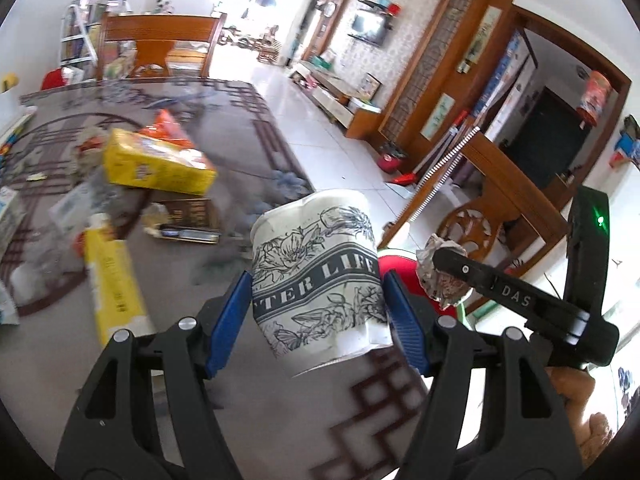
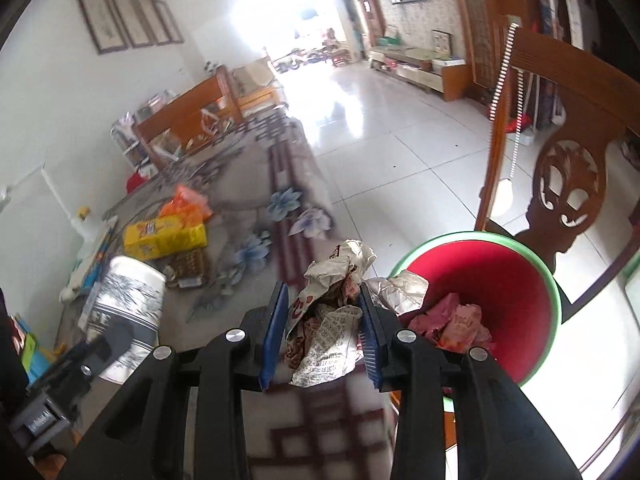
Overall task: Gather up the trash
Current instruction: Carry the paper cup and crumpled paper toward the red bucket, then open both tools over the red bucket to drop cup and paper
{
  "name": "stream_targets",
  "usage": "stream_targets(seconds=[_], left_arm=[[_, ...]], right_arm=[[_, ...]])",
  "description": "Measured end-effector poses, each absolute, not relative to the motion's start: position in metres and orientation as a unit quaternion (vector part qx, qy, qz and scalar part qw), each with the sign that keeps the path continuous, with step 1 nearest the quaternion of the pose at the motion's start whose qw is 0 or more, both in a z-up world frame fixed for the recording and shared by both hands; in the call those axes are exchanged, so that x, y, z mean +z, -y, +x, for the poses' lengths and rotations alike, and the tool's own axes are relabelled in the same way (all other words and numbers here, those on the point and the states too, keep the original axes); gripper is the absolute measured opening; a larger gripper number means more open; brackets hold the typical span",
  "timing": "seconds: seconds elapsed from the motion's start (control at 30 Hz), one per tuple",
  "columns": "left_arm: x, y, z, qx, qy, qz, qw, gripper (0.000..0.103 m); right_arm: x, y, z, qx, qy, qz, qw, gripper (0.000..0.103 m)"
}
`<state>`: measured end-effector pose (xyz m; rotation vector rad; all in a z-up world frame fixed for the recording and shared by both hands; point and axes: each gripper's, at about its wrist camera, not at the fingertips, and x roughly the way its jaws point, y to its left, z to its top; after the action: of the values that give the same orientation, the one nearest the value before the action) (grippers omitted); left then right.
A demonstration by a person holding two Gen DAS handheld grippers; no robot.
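two claws carry rubbish off a cluttered bench (image 1: 248, 128) toward a red bin (image 2: 516, 280) at the lower right of the right wrist view. the left claw (image 1: 318, 300) is pinching a paper cup (image 1: 316, 276) by its sides, blue pads flat against the printed wall; the cup sits centre frame in the left wrist view, its rim dented. the right claw (image 2: 324, 320) is pressed tight on a crumpled paper wrapper (image 2: 332, 304), held just beside the bin's green rim, with some pink scraps already lying inside. both loads look light and soft: the cup would likely buckle under a harder squeeze, so a hold low on its wall seems safest, while the wad can be grabbed anywhere and should drop freely once let go. further up the bench, at the left of both views, a yellow box (image 1: 156, 164) and an orange packet (image 1: 168, 128) lie among other litter.
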<state>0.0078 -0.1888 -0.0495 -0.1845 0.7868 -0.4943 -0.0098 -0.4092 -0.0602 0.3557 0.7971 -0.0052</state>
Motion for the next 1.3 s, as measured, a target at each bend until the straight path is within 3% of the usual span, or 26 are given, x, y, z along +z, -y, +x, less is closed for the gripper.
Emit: stream_targets(seconds=[0.57, 1.03, 1.1, 1.2, 1.23, 1.3], left_arm=[[-0.066, 0.294, 0.027, -0.315, -0.409, -0.046, 0.855, 0.065], [-0.096, 0.334, 0.038, -0.334, -0.453, -0.025, 0.826, 0.065], [-0.098, 0.341, 0.039, -0.340, -0.458, -0.018, 0.821, 0.066], [-0.099, 0.345, 0.040, -0.341, -0.460, -0.015, 0.820, 0.072], [-0.100, 0.344, 0.041, -0.342, -0.461, -0.019, 0.818, 0.080], [-0.099, 0.340, 0.042, -0.341, -0.461, -0.032, 0.818, 0.082]], right_arm=[[-0.068, 0.497, -0.018, -0.078, -0.374, 0.282, 0.880, 0.036], [-0.078, 0.517, -0.016, -0.105, -0.374, 0.319, 0.864, 0.036], [-0.079, 0.520, -0.017, -0.112, -0.374, 0.324, 0.862, 0.041], [-0.079, 0.526, -0.019, -0.130, -0.365, 0.335, 0.859, 0.059], [-0.078, 0.528, -0.021, -0.137, -0.360, 0.338, 0.859, 0.063], [-0.077, 0.531, -0.024, -0.149, -0.352, 0.338, 0.860, 0.063]])
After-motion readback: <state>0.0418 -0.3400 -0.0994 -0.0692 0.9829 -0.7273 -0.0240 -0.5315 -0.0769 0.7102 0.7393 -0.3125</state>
